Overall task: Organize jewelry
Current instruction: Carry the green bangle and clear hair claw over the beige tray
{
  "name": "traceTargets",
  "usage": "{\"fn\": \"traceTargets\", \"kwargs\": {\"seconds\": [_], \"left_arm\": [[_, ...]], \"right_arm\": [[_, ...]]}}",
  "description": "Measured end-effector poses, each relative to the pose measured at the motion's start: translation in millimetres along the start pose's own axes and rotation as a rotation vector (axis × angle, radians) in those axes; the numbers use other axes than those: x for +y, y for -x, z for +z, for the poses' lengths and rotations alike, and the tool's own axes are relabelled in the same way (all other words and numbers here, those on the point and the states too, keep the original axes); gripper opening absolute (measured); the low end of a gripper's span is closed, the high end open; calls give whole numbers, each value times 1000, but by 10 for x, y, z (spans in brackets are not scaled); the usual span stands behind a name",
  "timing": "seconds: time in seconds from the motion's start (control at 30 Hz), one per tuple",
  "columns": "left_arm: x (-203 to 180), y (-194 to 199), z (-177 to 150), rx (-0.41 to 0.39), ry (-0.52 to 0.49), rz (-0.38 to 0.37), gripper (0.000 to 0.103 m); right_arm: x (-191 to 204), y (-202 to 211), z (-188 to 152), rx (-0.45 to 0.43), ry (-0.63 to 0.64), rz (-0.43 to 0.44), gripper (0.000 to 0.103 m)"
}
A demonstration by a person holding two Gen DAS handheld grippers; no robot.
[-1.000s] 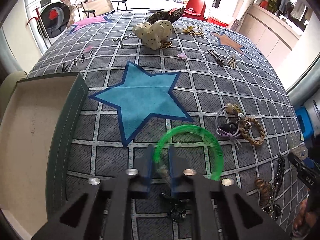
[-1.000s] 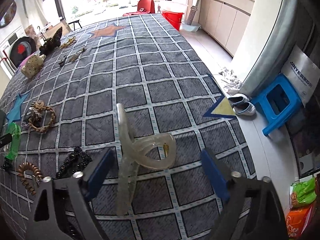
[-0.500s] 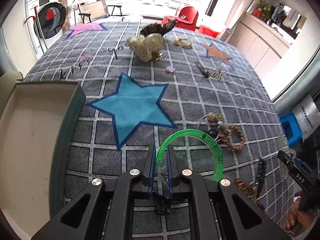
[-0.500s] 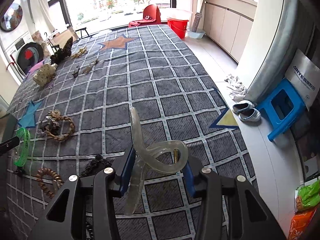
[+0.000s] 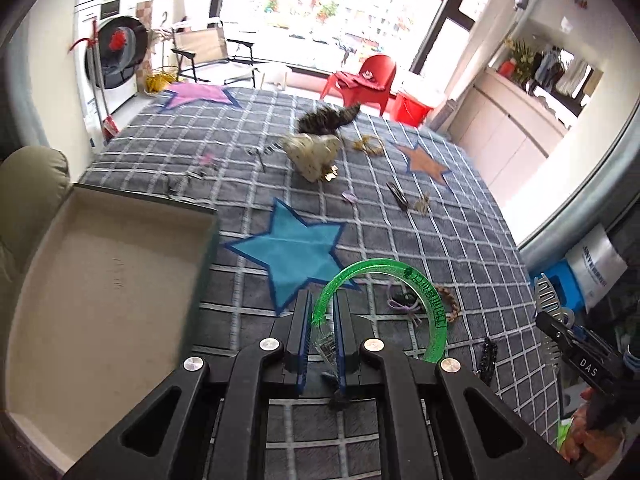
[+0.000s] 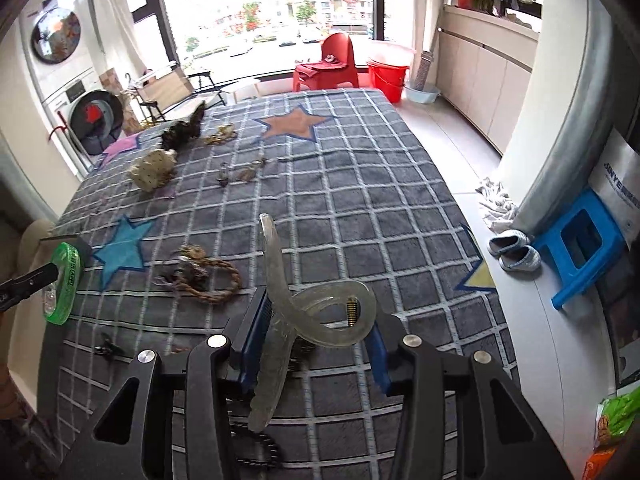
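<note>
My left gripper [image 5: 321, 312] is shut on a translucent green bangle [image 5: 420, 284] and holds it above the grey checked blanket [image 5: 400, 232]. The bangle also shows in the right wrist view [image 6: 66, 276]. An open beige box [image 5: 100, 280] lies just left of the left gripper. My right gripper [image 6: 316, 316] is shut on a clear plastic claw hair clip [image 6: 320, 312], lifted off the blanket. The clip and right gripper show at the right edge of the left wrist view [image 5: 550, 312].
Scattered on the blanket: a braided rope bracelet with hair ties [image 6: 204, 272], a black chain [image 5: 488, 360], a dotted cream scrunchie [image 5: 312, 156], a dark feathery clip [image 5: 328, 118], small clips [image 5: 400, 198]. A blue stool [image 6: 580, 248] and shoes [image 6: 514, 250] stand on the floor right.
Both grippers have risen from the blanket. The left lifted the green bangle. The right closed on the clear claw clip and lifted it.
</note>
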State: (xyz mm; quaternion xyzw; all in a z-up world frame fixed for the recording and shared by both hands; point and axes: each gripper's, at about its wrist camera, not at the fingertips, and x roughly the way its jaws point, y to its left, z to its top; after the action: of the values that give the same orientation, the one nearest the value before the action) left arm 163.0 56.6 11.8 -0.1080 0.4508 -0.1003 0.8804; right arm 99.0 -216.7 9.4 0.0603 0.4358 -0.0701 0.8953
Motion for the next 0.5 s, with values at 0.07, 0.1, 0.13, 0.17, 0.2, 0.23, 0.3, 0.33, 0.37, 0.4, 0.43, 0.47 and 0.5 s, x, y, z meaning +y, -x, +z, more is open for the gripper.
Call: {"fn": "traceTargets", "kwargs": {"seconds": [0.07,0.1,0.13,0.17,0.2,0.23,0.3,0.33,0.37,0.4,0.43,0.47,0.5], "left_arm": [[109,81,8,-16,17,3,13],[164,115,7,-22,24,5,13],[240,167,8,-32,36,8,13],[302,197,8,-38,45,12,13],[391,238,10,-47,59,17,13],[460,268,6,-52,70,21,13],[621,317,3,-63,94,37,13],[695,337,-4,-68,104,47,13],[775,353,-9,-72,115,58,13],[867,366,-17,-74,129,69,13],[936,376,-31,-76,139,76,13],[1034,387,-40,-79,153,90,13],[1112,394,-52,-81,161,103,13]], "right_arm": [[154,47,40,-10,25,13,48],[225,65,53,-13,36,20,48],[311,86,72,-16,48,31,48],[413,106,95,-21,62,45,48],[507,122,115,-24,75,58,48],[592,136,128,-27,86,68,48],[813,142,161,-30,116,95,48],[913,134,177,-29,127,109,48],[1014,115,194,-27,139,121,48],[1134,103,208,-25,152,136,48],[1257,85,220,-22,164,153,48],[1376,60,228,-20,176,169,48],[1509,32,237,-16,191,188,48]]}}
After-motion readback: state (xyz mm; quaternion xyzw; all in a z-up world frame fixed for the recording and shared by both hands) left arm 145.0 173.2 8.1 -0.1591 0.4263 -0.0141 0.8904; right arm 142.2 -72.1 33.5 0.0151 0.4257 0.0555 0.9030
